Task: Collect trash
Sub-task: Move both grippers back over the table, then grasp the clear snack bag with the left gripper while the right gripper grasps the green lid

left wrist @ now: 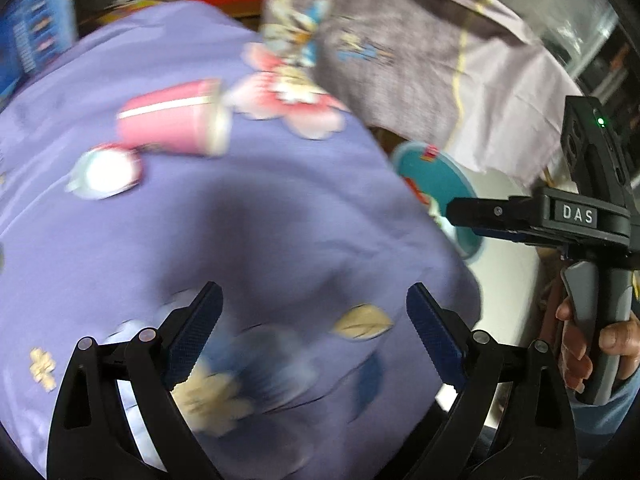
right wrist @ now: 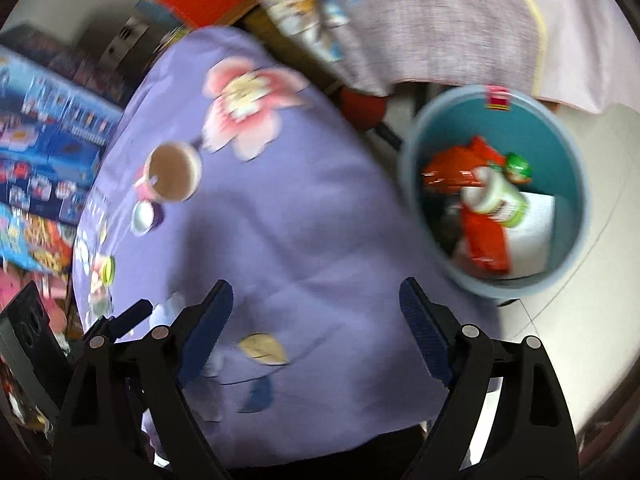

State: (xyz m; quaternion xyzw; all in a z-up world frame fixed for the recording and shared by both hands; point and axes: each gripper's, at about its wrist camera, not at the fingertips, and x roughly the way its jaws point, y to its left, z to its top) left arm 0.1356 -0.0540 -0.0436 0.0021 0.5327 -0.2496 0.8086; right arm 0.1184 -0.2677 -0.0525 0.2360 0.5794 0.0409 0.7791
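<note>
A pink paper cup [left wrist: 174, 118] lies on its side on the purple flowered tablecloth [left wrist: 248, 216]; the right wrist view looks into its open mouth [right wrist: 173, 172]. A small round foil lid [left wrist: 106, 172] lies beside it, also seen in the right wrist view [right wrist: 143, 216]. My left gripper [left wrist: 314, 334] is open and empty above the cloth's near part. My right gripper [right wrist: 316, 330] is open and empty too; its body [left wrist: 576, 216] shows at the right of the left wrist view. A teal trash bin [right wrist: 568, 152] on the floor holds red wrappers [right wrist: 480, 236] and a bottle [right wrist: 496, 196].
A grey-purple cloth [left wrist: 420, 40] with a cartoon print hangs over furniture behind the bin. Blue printed boxes [right wrist: 48, 140] are stacked left of the table. A small green-yellow item [right wrist: 107, 270] lies at the table's left edge. White floor [right wrist: 600, 280] surrounds the bin.
</note>
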